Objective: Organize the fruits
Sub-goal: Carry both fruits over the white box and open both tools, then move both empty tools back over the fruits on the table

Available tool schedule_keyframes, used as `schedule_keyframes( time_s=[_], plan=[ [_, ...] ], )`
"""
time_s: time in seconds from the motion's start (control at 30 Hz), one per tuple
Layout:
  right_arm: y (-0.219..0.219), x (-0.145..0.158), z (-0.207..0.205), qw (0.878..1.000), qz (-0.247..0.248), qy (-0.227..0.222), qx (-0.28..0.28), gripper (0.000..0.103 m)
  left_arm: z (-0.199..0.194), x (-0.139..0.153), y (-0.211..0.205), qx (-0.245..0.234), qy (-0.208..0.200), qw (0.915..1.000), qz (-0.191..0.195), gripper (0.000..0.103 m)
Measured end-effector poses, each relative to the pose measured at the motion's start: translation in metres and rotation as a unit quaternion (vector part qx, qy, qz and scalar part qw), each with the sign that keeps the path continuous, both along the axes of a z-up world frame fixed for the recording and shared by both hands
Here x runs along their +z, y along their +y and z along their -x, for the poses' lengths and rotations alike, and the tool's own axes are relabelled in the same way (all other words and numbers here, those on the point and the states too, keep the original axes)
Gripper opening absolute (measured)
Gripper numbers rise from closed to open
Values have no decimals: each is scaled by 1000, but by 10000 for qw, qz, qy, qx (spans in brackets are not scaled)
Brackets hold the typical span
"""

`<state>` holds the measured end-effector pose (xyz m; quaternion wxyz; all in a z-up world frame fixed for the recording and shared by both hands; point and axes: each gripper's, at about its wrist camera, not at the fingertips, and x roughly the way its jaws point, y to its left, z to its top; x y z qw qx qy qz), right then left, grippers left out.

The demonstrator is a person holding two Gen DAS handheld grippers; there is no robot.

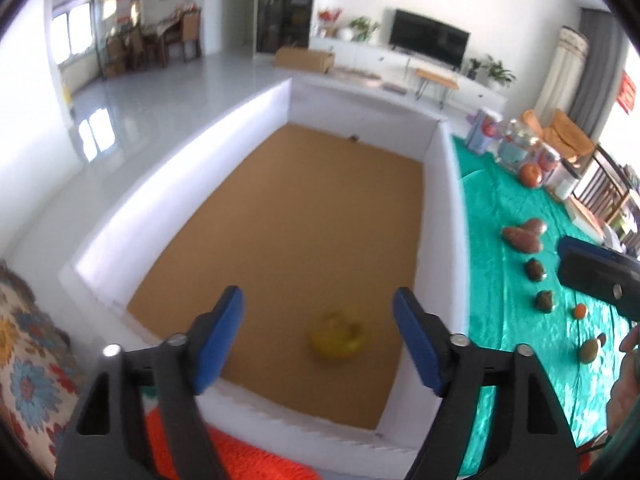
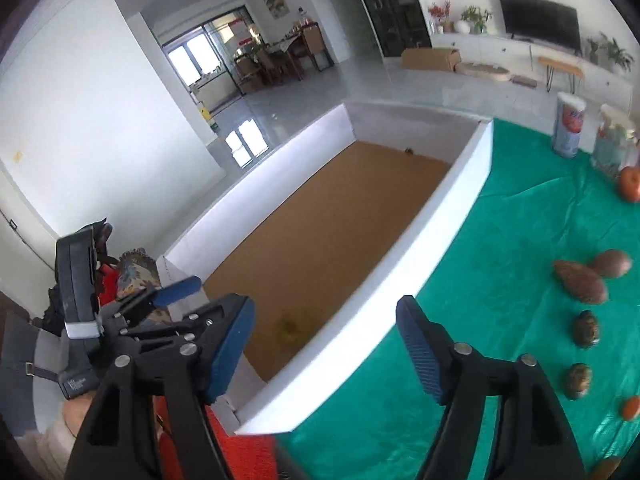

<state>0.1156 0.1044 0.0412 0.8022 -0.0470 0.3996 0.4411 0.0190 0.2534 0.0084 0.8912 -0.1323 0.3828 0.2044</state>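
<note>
A white-walled box (image 1: 444,200) with a brown cork floor fills the left wrist view. A blurred yellow fruit (image 1: 339,338) lies on that floor near the front wall, just below and between the fingers of my left gripper (image 1: 320,320), which is open and touches nothing. To the right, on the green cloth (image 1: 500,208), lie several brown fruits (image 1: 522,236), a small orange one (image 1: 580,311) and a red-orange one (image 1: 531,175). My right gripper (image 2: 326,320) hangs open and empty over the box's (image 2: 400,280) near corner. The yellow fruit (image 2: 292,326) shows faintly inside, and brown fruits (image 2: 580,280) lie to the right.
Jars and canisters (image 1: 486,128) stand at the far end of the cloth. An orange-red mat (image 1: 248,456) lies before the box and a floral cushion (image 1: 24,360) to its left. A hand (image 1: 628,380) shows at the right edge, with wooden chairs (image 1: 608,192) behind.
</note>
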Motion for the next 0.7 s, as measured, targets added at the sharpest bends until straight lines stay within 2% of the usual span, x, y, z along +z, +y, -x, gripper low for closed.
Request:
schedule_keyframes(
  time_s=[0.1, 0.23, 0.3, 0.37, 0.4, 0.5, 0.6, 0.7],
  plan=[
    [-70, -17, 18, 9968, 274, -586, -470, 83, -11, 11, -25, -291, -366, 9988, -123, 93],
    [-169, -66, 43, 9833, 727, -789, -1469, 83, -34, 3, -55, -503, -571, 9955, -571, 96],
    [-219, -87, 54, 9702, 878, -810, -2108, 84, -51, -11, -68, -601, -341, 9947, -761, 97],
    [-265, -101, 63, 9553, 866, -770, -2721, 83, -69, -23, -77, -794, 106, 9950, -592, 96],
    [-284, -103, 69, 9481, 805, -784, -2975, 83, -72, -27, -82, -836, 264, 9935, -722, 96],
    [-318, -106, 81, 9319, 722, -996, -3413, 84, -67, -25, -98, -948, 277, 9873, -1240, 96],
    [-328, -102, 81, 9229, 735, -1210, -3580, 84, -64, -27, -94, -839, 312, 9896, -1127, 96],
    [-328, -104, 76, 9224, 611, -1188, -3623, 84, -60, -27, -87, -703, 221, 9927, -958, 96]
  ],
)
